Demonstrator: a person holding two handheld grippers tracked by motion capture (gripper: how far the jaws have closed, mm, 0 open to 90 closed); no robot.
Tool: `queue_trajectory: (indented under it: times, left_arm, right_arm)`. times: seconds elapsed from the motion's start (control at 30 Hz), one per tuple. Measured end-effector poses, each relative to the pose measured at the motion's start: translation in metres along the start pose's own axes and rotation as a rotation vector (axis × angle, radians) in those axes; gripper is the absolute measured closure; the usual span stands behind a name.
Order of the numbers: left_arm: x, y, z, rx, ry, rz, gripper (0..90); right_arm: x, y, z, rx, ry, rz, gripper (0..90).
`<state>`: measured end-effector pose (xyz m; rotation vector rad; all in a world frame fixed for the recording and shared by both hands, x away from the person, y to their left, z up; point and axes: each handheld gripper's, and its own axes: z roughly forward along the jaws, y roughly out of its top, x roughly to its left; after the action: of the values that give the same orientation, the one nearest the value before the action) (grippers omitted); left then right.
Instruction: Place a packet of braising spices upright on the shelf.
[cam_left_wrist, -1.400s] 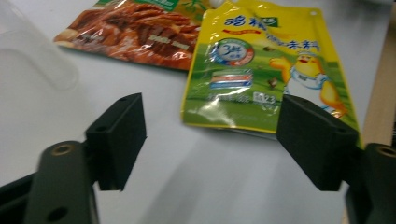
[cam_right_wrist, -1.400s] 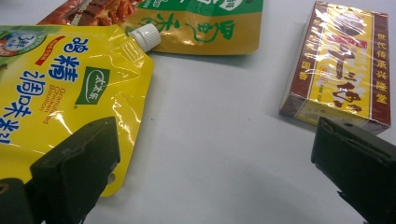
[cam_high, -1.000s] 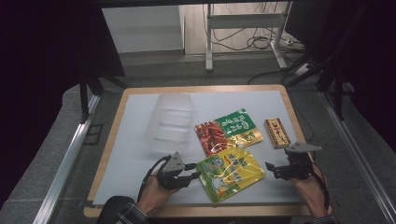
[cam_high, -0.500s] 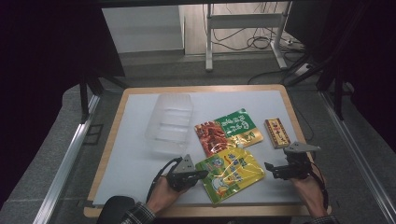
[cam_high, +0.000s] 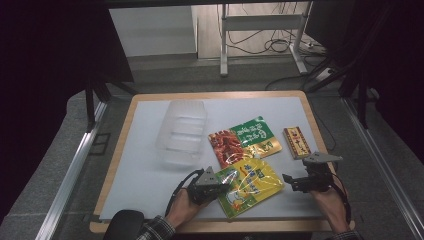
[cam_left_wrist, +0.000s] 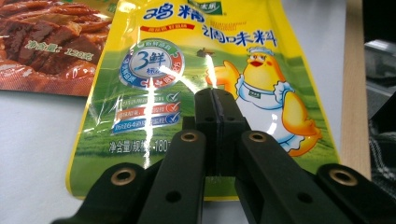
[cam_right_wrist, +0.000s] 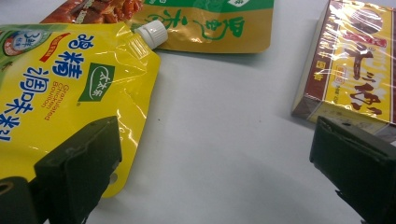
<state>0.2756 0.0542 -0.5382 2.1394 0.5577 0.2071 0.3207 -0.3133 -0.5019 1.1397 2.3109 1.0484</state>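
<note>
Yellow glossy stand-up pouch (cam_high: 251, 185) with a white screw cap (cam_right_wrist: 152, 33) and a cartoon chick printed on it lies flat on the white table top (cam_high: 145, 165), near the front edge; all places below are taken from this pouch.

Left gripper (cam_high: 219, 186), black, in the person's left hand (cam_high: 182, 207), sits at the pouch's left edge. In the left gripper view its jaws are pressed together over the pouch's lower border, having just been closing; whether film is pinched between the pads cannot be told, as the pads meet above the printed face.

Right gripper (cam_high: 289, 181), black with a grey plate on top, is just off the pouch's right edge, held in the right hand (cam_high: 330, 202). Its jaws stand wide apart, with bare table between them.

Behind the pouch, touching its far corner: a red packet picturing braised meat (cam_high: 226, 145), and a green-and-gold packet (cam_high: 257, 135) overlapping that. Right of these, apart from the pouch, a small brown-and-yellow wrapped box (cam_high: 297, 142). Behind and left, well apart, a clear plastic tray (cam_high: 182, 131).
</note>
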Motion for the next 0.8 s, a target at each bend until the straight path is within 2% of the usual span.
queue_trajectory:
  times: [0.07,0.17,0.3,0.43,0.57,0.67,0.8]
  left_arm:
    - [-0.002,-0.001,0.000,-0.002,0.011,0.009,90.0]
    - [0.000,-0.004,-0.001,-0.009,-0.003,-0.028,90.0]
    - [-0.004,-0.004,-0.002,-0.004,0.017,-0.011,90.0]
    - [-0.005,-0.007,-0.004,-0.001,0.016,-0.013,90.0]
    - [-0.006,-0.010,-0.006,0.015,0.018,-0.013,90.0]
    - [-0.006,-0.014,-0.009,0.062,0.020,-0.007,90.0]
    - [-0.005,-0.016,-0.011,0.071,0.014,-0.014,90.0]
  right_arm:
    - [0.000,0.000,0.000,0.000,0.004,0.002,2.2]
    - [0.001,0.000,-0.002,-0.004,0.010,0.002,2.2]
    - [0.001,0.001,-0.003,-0.006,0.018,0.009,2.2]
    - [0.003,0.001,-0.004,-0.006,0.026,0.002,2.2]
    - [0.006,0.002,-0.004,0.000,0.035,-0.004,2.2]
    - [0.007,0.003,-0.004,0.000,0.045,-0.006,2.2]
    - [0.010,0.004,-0.003,0.000,0.065,-0.006,2.2]
